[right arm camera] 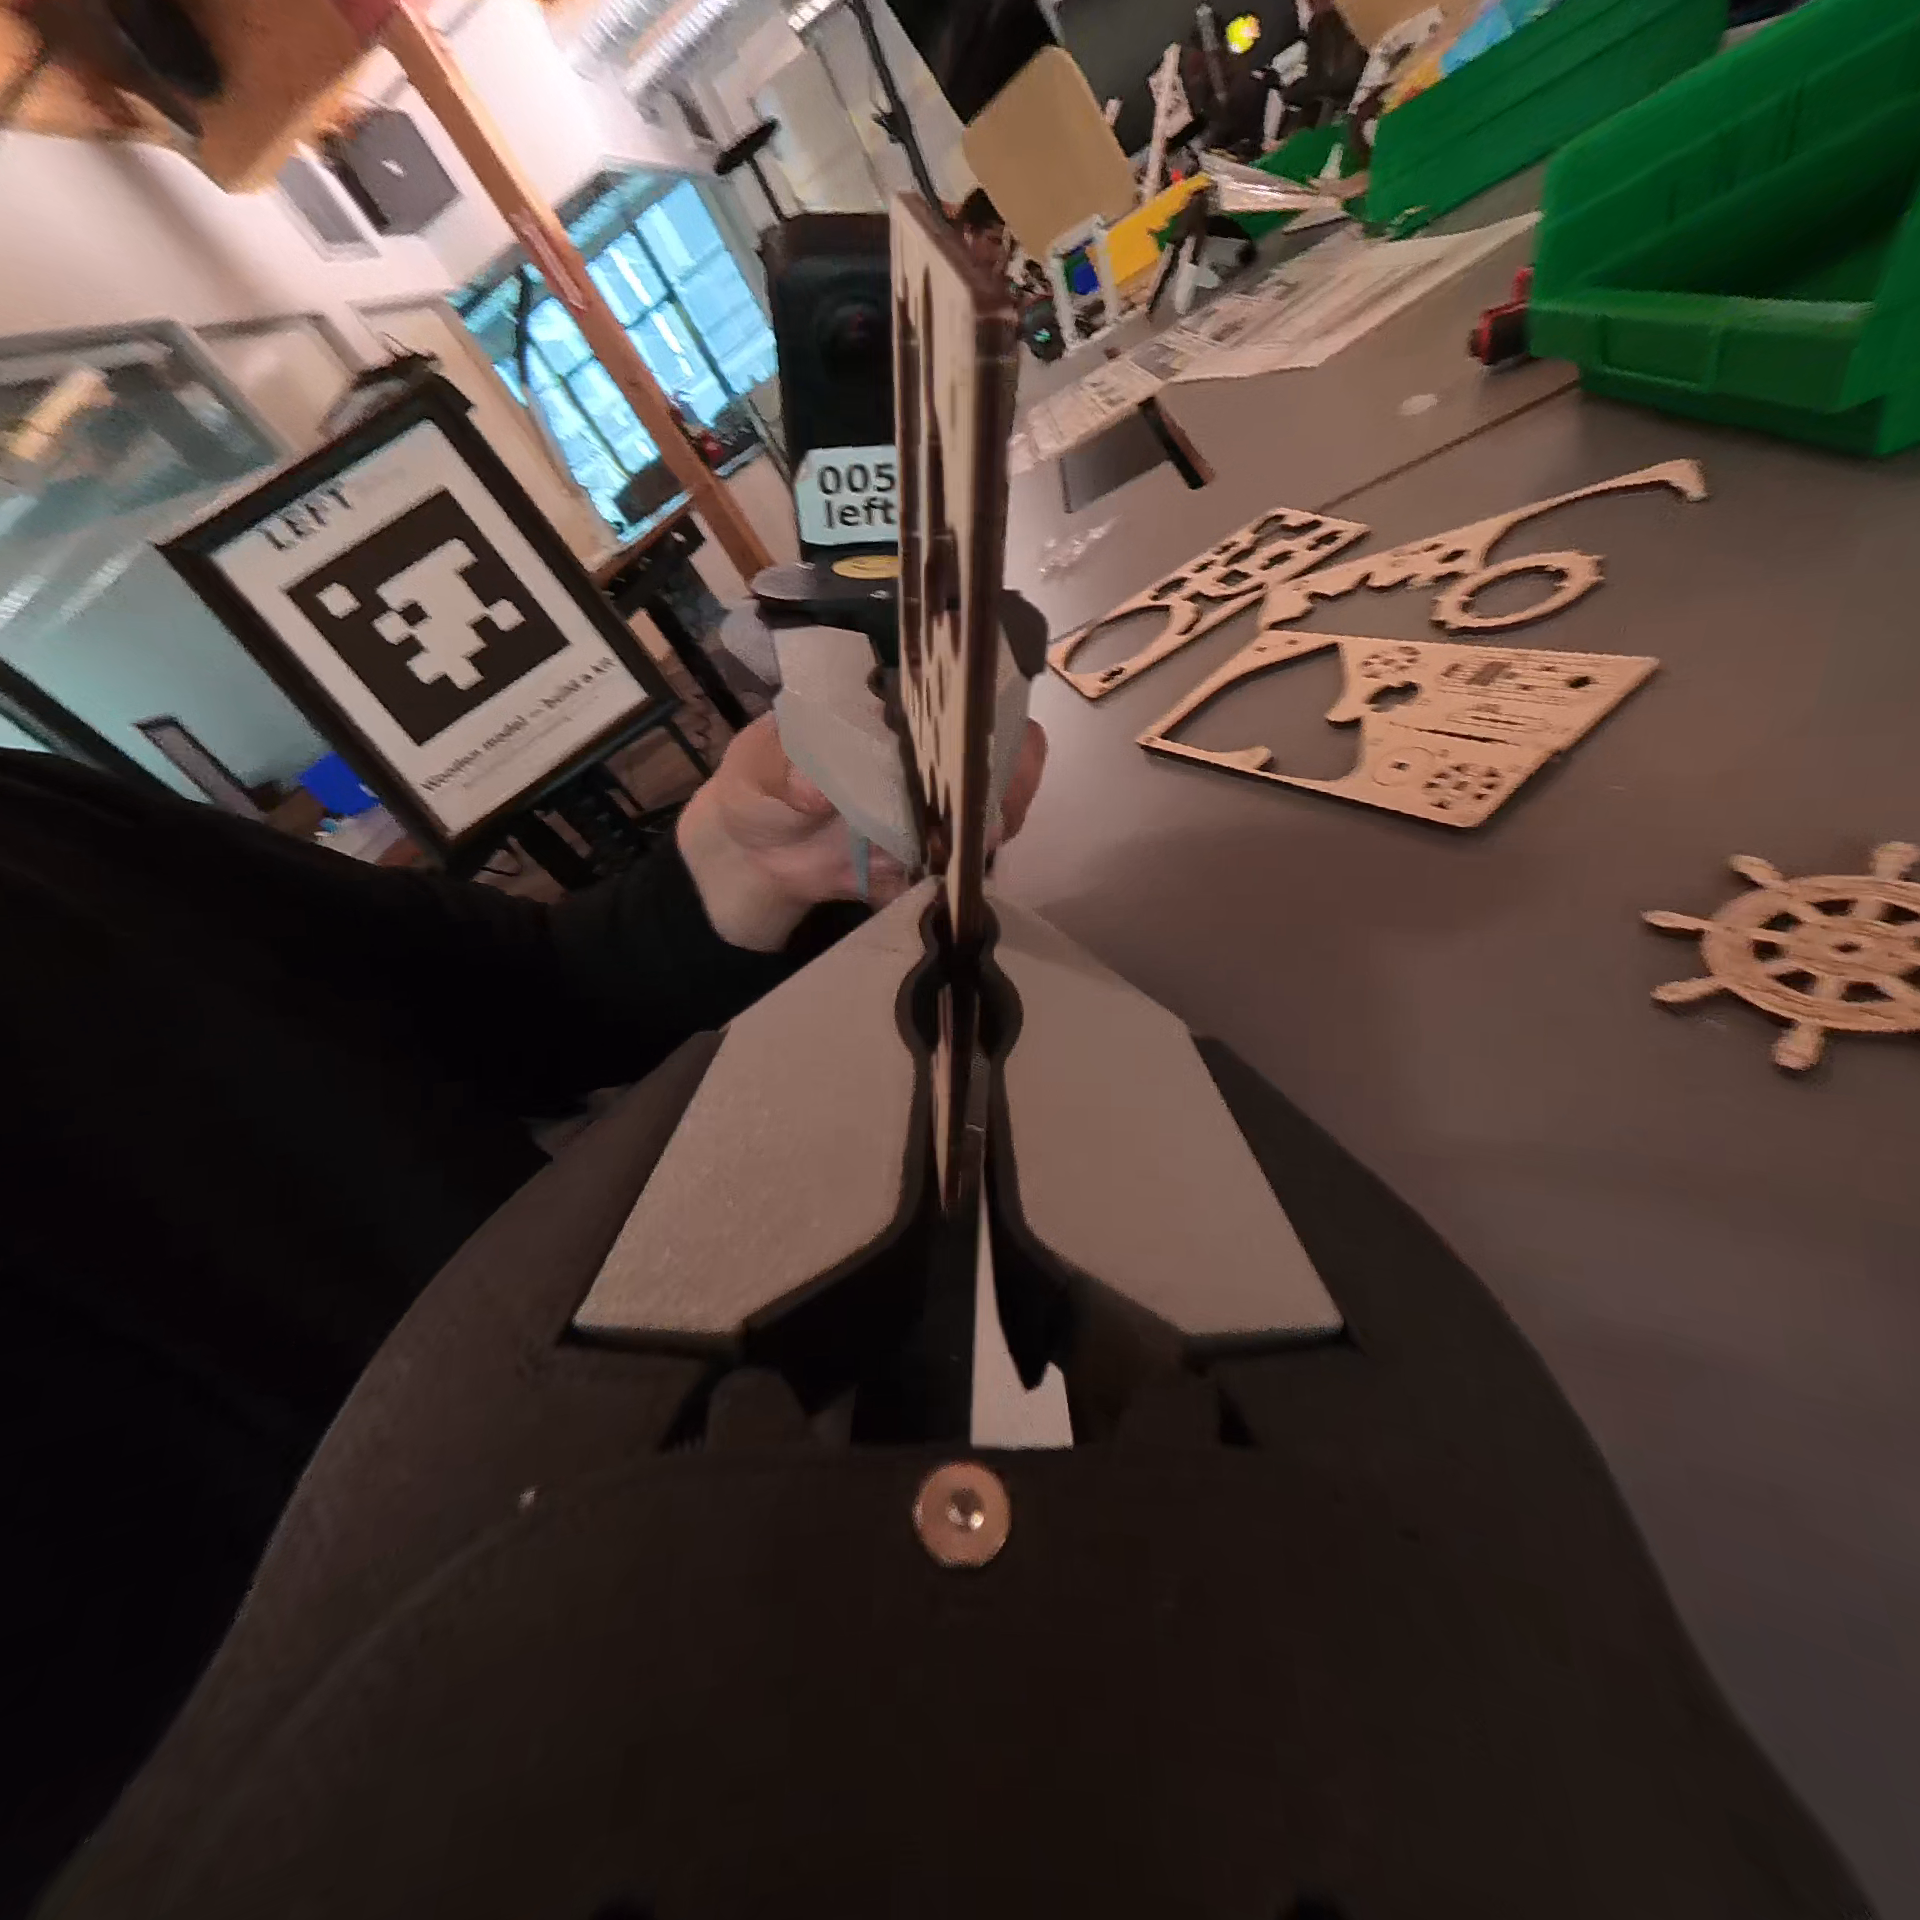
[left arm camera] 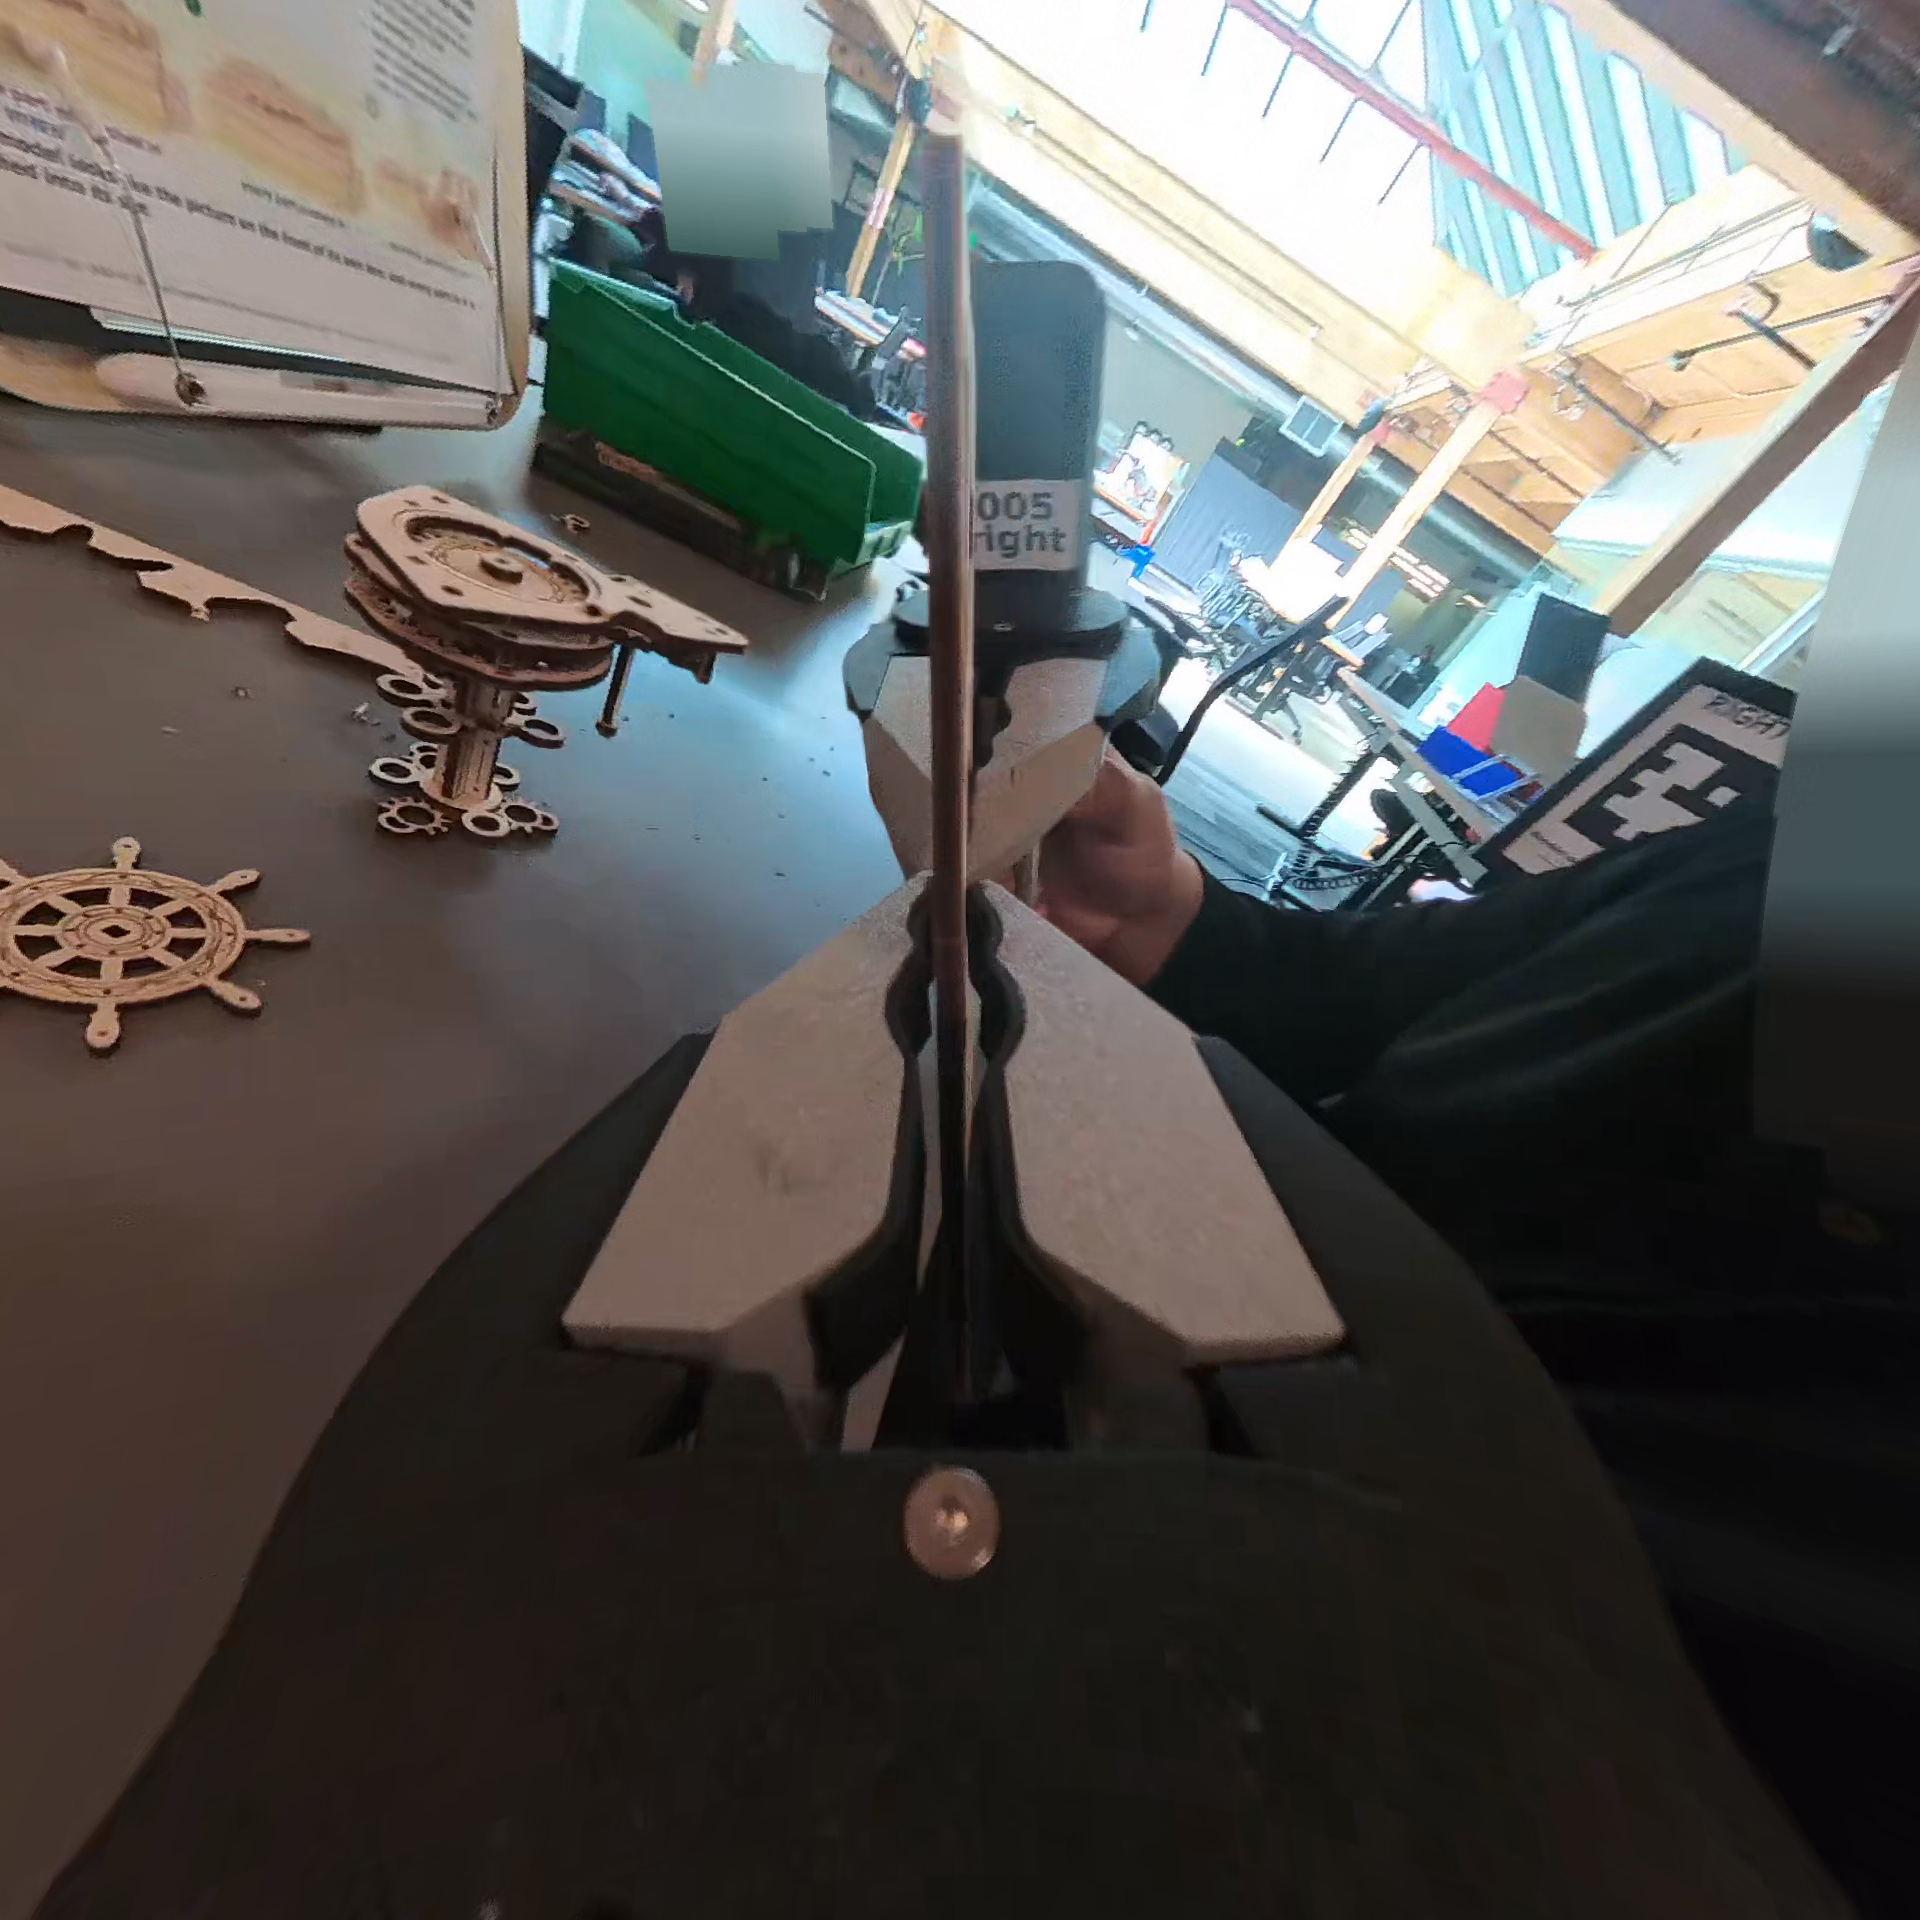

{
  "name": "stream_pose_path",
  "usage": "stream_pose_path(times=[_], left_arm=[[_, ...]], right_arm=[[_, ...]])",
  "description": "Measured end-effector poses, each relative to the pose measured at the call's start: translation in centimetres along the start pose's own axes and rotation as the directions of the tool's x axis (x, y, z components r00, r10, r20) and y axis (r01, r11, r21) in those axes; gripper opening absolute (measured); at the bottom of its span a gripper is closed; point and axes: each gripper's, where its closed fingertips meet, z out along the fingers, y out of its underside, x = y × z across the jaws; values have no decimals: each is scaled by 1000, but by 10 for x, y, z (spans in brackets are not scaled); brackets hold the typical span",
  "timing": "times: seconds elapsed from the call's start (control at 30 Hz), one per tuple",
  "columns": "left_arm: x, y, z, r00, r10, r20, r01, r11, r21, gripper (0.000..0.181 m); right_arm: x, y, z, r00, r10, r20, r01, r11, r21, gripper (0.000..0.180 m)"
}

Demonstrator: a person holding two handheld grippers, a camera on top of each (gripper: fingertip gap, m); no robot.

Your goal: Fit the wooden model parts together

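Observation:
A thin laser-cut wooden sheet (left arm camera: pixel 948 468) stands on edge between both grippers, above the dark table. My left gripper (left arm camera: pixel 951 914) is shut on its near edge. My right gripper (left arm camera: pixel 979 800) faces it from the far side and is shut on the same sheet. In the right wrist view the sheet (right arm camera: pixel 940 468) shows its cut-out face, held by my right gripper (right arm camera: pixel 951 930) and by the left gripper (right arm camera: pixel 914 748) opposite. A wooden ship's wheel (left arm camera: pixel 114 940) lies flat on the table. A partly built wooden assembly (left arm camera: pixel 499 623) stands behind it.
Used wooden sheets (right arm camera: pixel 1392 717) and a frame remnant (right arm camera: pixel 1330 582) lie on the table near the ship's wheel (right arm camera: pixel 1808 951). Green bins (right arm camera: pixel 1725 239) stand at the back. An open instruction booklet (left arm camera: pixel 260 187) stands at the far left. A framed marker sign (right arm camera: pixel 416 623) stands beside the table. The wooden ship's wheel (left arm camera: pixel 114 940) is about 20 cm from both grippers' fingertips. Seen from the right wrist view (right arm camera: pixel 1825 944) as well.

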Motion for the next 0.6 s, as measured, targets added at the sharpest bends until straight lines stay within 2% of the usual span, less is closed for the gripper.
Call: stream_pose_path(times=[0.13, 0.27, 0.43, 0.6], left_arm=[[-7, -17, 9, 999, -22, 43, 19, 997, 71, 1], [-9, -24, 15, 998, -43, 55, 36, 992, 123, 1], [-3, -27, 28, 996, -93, 7, 90, 978, 190, 2], [8, -23, 47, 1000, -21, -16, 25, 965, 260, 2]], right_arm=[[9, -10, -26, 999, -19, -51, 20, 1000, 6, 11], [16, -7, -46, 997, -17, -77, 17, 1000, -5, 8], [7, 1, -52, 1000, -6, 10, 6, 1000, -29, 1], [2, 8, -71, 995, -74, 62, 79, 993, -86, 0]])
